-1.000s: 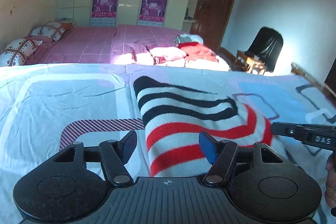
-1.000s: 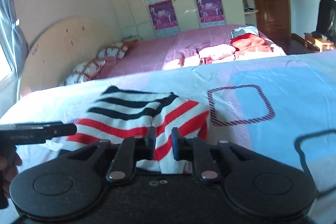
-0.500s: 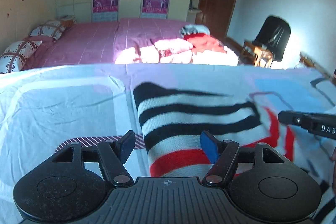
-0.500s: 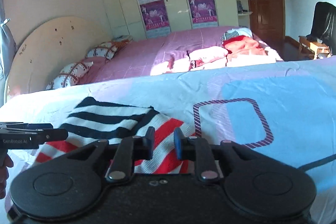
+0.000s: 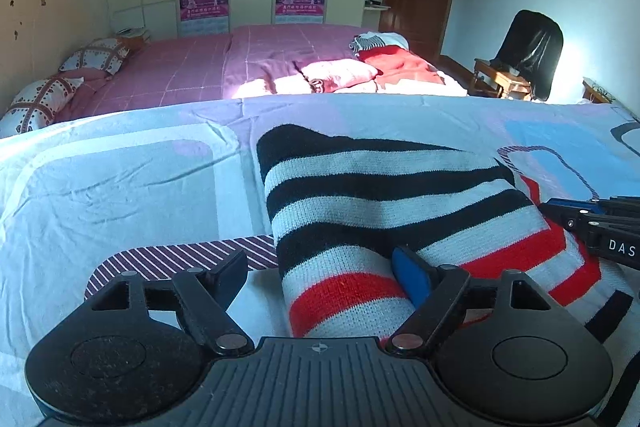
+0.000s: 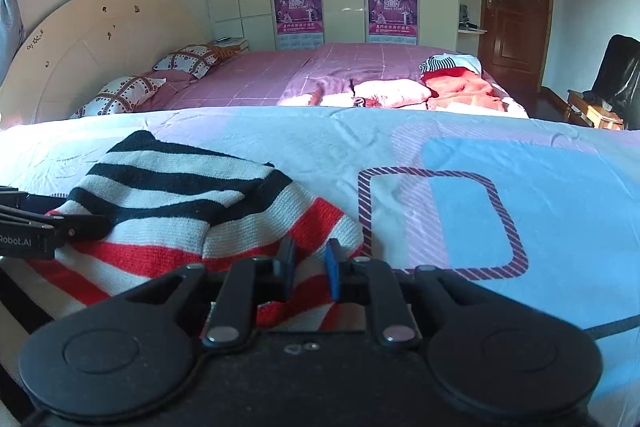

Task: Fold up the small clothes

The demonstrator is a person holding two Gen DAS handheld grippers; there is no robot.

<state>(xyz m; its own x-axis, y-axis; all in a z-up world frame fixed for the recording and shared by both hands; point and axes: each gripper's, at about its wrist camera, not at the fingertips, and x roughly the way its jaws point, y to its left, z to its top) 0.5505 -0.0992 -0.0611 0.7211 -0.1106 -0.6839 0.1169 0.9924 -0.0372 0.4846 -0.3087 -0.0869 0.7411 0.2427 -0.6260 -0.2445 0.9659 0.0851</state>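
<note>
Striped knit sweater (image 5: 384, 211): black, white and red bands, partly folded, lying on the pale patterned sheet (image 5: 120, 187) of the near bed. Left claw (image 5: 320, 273) wide and opening, straddling the sweater's near edge, blue pad against the knit, black pad on the sheet. Right claw (image 6: 310, 267) narrow and closing, with red-and-white knit between the jaws; whether gripped, not discernible. Seen in right wrist view only: headboard (image 6: 100, 39). Sweater's near corner cut off behind the claw bodies.
</note>
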